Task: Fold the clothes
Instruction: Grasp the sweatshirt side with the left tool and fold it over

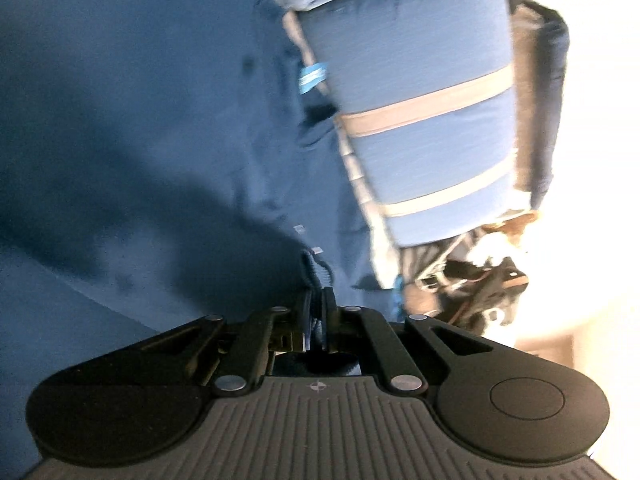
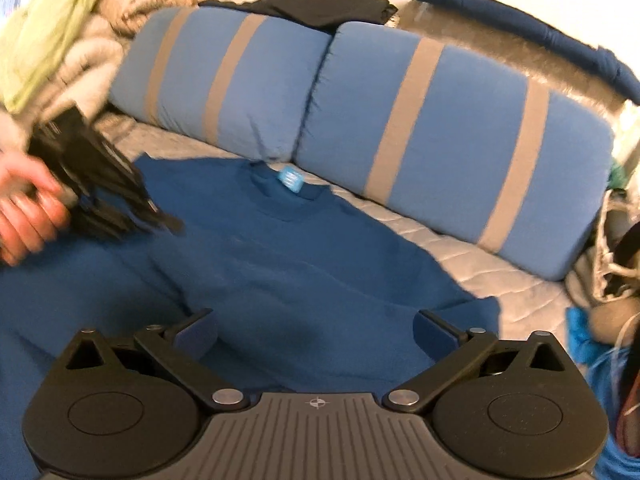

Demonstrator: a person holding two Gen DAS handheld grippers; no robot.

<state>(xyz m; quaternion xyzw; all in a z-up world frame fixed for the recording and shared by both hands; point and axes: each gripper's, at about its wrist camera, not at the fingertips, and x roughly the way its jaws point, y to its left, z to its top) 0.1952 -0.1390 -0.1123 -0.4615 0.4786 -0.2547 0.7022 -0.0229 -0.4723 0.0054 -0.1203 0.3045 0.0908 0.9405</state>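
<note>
A blue sweatshirt (image 2: 280, 264) lies spread face up on the bed, its collar and light blue neck label (image 2: 291, 178) toward the pillows. My right gripper (image 2: 316, 332) hovers over the lower body of the sweatshirt, jaws wide open with only flat cloth beneath them. In the left wrist view my left gripper (image 1: 318, 300) is shut on a raised fold of the sweatshirt (image 1: 160, 140), with cloth pinched between the fingers. The right wrist view shows the left gripper (image 2: 172, 222), blurred and held by a hand (image 2: 24, 216), at the garment's left shoulder or sleeve.
Two blue pillows with grey stripes (image 2: 440, 120) lean along the far edge of the quilted mattress (image 2: 500, 272). A heap of pale and green blankets (image 2: 72, 28) sits at the back left, a dark garment (image 2: 320, 8) behind the pillows. Loose clutter (image 2: 612, 280) crowds the right edge.
</note>
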